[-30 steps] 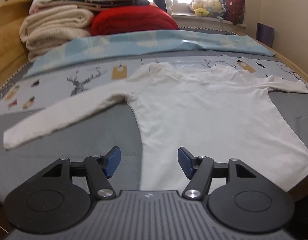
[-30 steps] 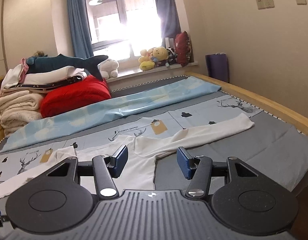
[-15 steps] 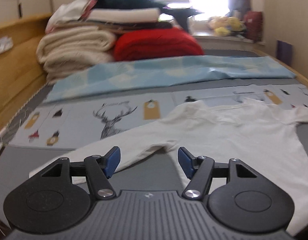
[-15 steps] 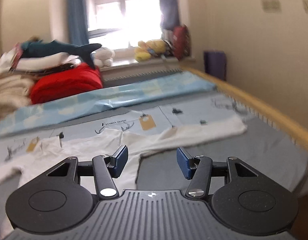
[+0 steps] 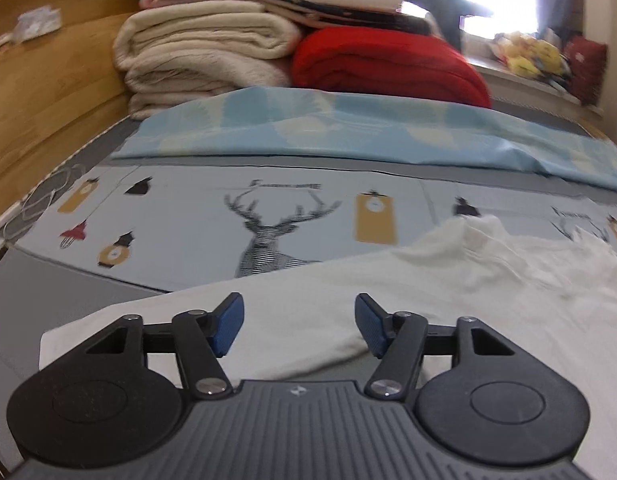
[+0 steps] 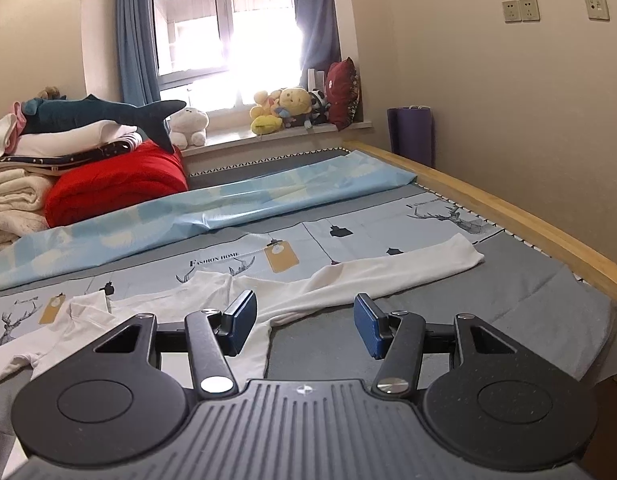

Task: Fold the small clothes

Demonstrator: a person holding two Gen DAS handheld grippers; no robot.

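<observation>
A small white long-sleeved shirt (image 5: pixel 488 292) lies spread flat on the bed. In the left wrist view its left sleeve (image 5: pixel 292 320) runs under my left gripper (image 5: pixel 299 322), which is open and empty just above the sleeve. In the right wrist view the shirt (image 6: pixel 156 312) lies at lower left and its right sleeve (image 6: pixel 396 270) stretches toward the bed's right side. My right gripper (image 6: pixel 305 322) is open and empty, hovering near the armpit of that sleeve.
A light blue folded sheet (image 6: pixel 212 212) lies across the bed behind the shirt. Stacked cream blankets (image 5: pixel 204 52), a red duvet (image 6: pixel 116 184) and a plush shark (image 6: pixel 100 114) sit at the back left. A wooden bed rail (image 6: pixel 508 216) runs along the right, a wooden headboard (image 5: pixel 40 92) along the left.
My left gripper has swung left and moved down over the left sleeve. My right gripper has shifted slightly, still facing the right sleeve. Both stay open.
</observation>
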